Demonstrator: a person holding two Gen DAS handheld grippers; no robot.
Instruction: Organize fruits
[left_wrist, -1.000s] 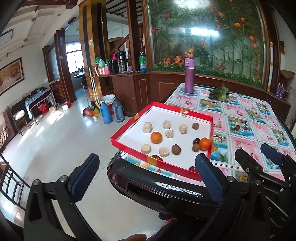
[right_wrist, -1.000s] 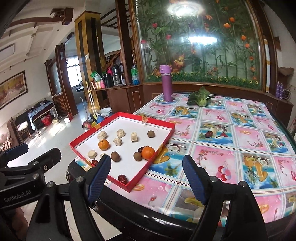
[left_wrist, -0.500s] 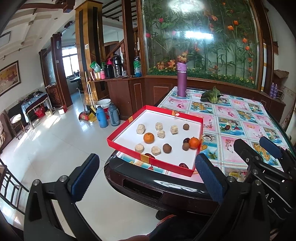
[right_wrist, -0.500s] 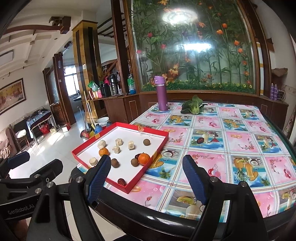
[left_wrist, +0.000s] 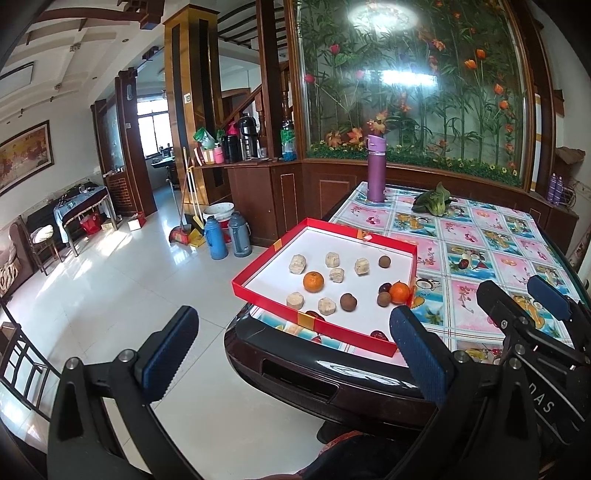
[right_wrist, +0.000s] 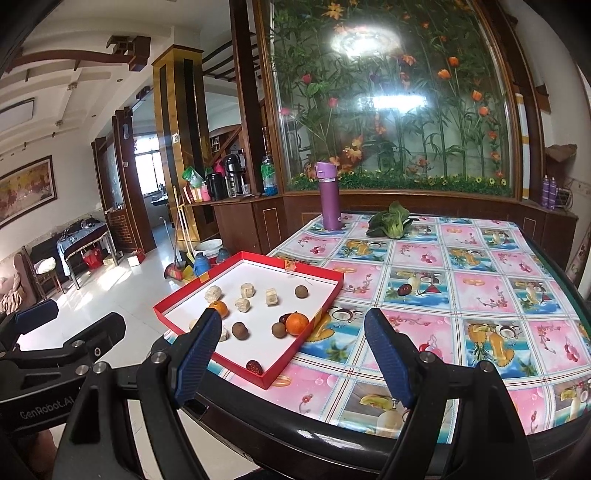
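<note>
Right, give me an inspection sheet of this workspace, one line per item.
Surface: table under a fruit-print cloth, dark glossy rim.
Job's things: red tray at the table's near left corner, overhanging the edge; in it two oranges, brown round fruits, pale chunky pieces and dark red fruits, scattered.
Clutter: purple bottle upright and leafy greens at the far side.
Grippers: left claw open and empty, short of the table; right claw open and empty over the near edge.
Cables: nothing seen.
Surroundings: flower-painted glass panel, tiled floor, flasks on it.
</note>
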